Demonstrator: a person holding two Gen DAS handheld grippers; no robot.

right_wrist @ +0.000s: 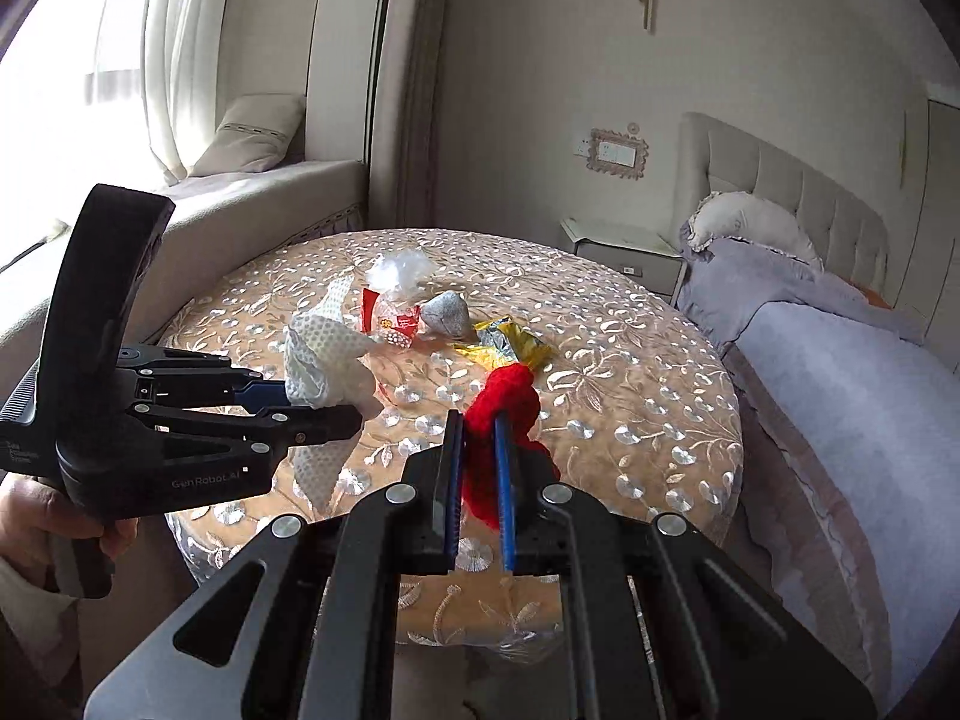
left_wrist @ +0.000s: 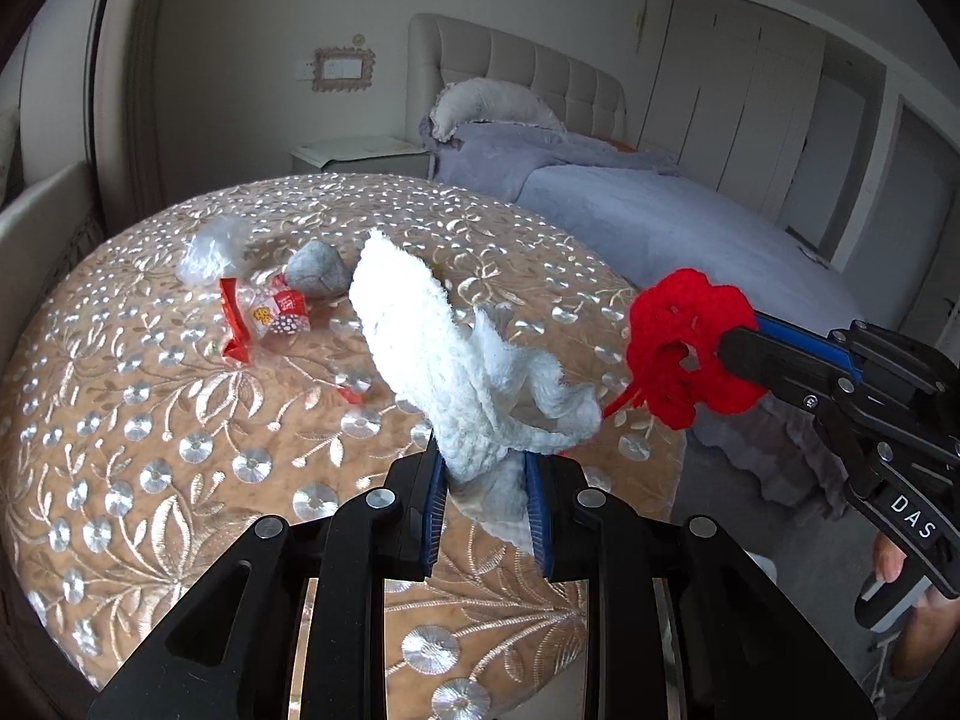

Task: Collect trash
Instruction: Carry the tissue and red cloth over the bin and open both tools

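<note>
Left hand-held gripper [left_wrist: 486, 480] clenched on white cloth [left_wrist: 432, 330]; right hand-held gripper [right_wrist: 480, 450] clenched on red yarn [right_wrist: 501, 402]. Keep both grips firm while carrying; bin unseen, probably off-frame. Wrappers [right_wrist: 396, 318] remain on counter [right_wrist: 630, 396].

table cover [left_wrist: 150, 420]: embroidered cloth, shiny metallic thread
white rag [left_wrist: 432, 348]: rough terry cloth
red piece [left_wrist: 684, 330]: crocheted yarn, matt
wrapper [left_wrist: 264, 315] left of rag: glossy plastic
tongs [left_wrist: 486, 498]: matt black plastic

- The left gripper [left_wrist: 483, 474] is clamped on a white cloth [left_wrist: 456, 360], pointed toward 12 o'clock and tilted downward.
- The right gripper [right_wrist: 480, 450] is closed on a red knitted piece [right_wrist: 504, 402], pointed toward 12 o'clock and angled downward.
- Each handle is gripped by a hand [right_wrist: 36, 516].
</note>
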